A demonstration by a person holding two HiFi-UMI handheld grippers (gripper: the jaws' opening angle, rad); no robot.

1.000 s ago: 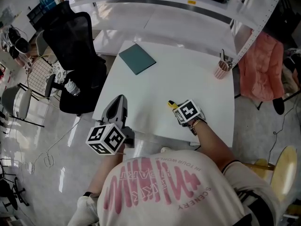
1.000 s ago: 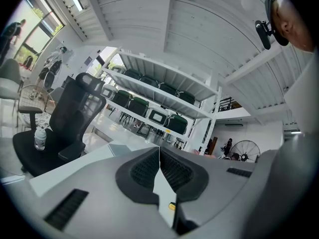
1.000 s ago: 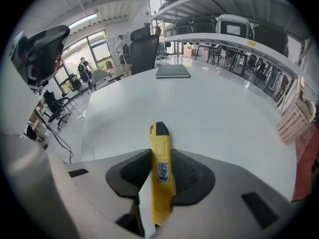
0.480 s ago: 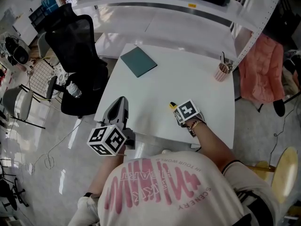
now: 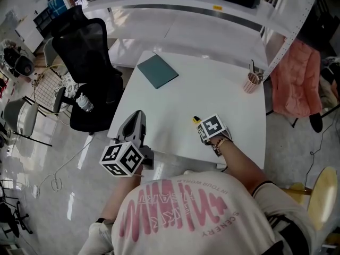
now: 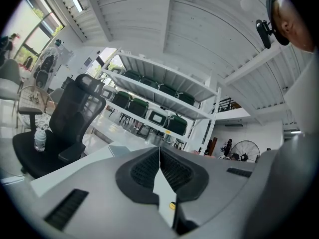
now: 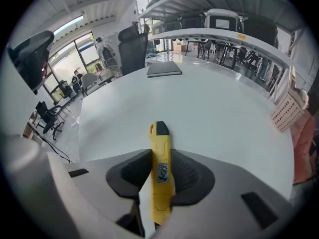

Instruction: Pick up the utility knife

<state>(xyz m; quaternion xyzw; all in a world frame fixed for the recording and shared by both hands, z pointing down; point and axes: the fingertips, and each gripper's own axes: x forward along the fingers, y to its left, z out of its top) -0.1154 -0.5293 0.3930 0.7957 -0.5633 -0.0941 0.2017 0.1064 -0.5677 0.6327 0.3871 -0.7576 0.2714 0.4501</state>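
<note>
The utility knife [image 7: 160, 173] is yellow with a black tip and a small label. In the right gripper view it sits lengthwise between the two black pads [image 7: 187, 176], which press on both its sides, tip pointing away over the white table. In the head view my right gripper [image 5: 203, 127] tilts down over the table's near right part, and the knife's yellow end [image 5: 196, 120] sticks out past it. My left gripper [image 5: 136, 122] hovers level at the table's near left edge. Its pads [image 6: 172, 172] meet at the tips with nothing between them.
A teal notebook [image 5: 157, 71] lies at the white table's [image 5: 212, 89] far left. A pink mesh pen cup [image 5: 251, 81] stands at the far right corner. A black office chair [image 5: 87, 73] stands left of the table. White shelving [image 5: 175, 9] runs behind.
</note>
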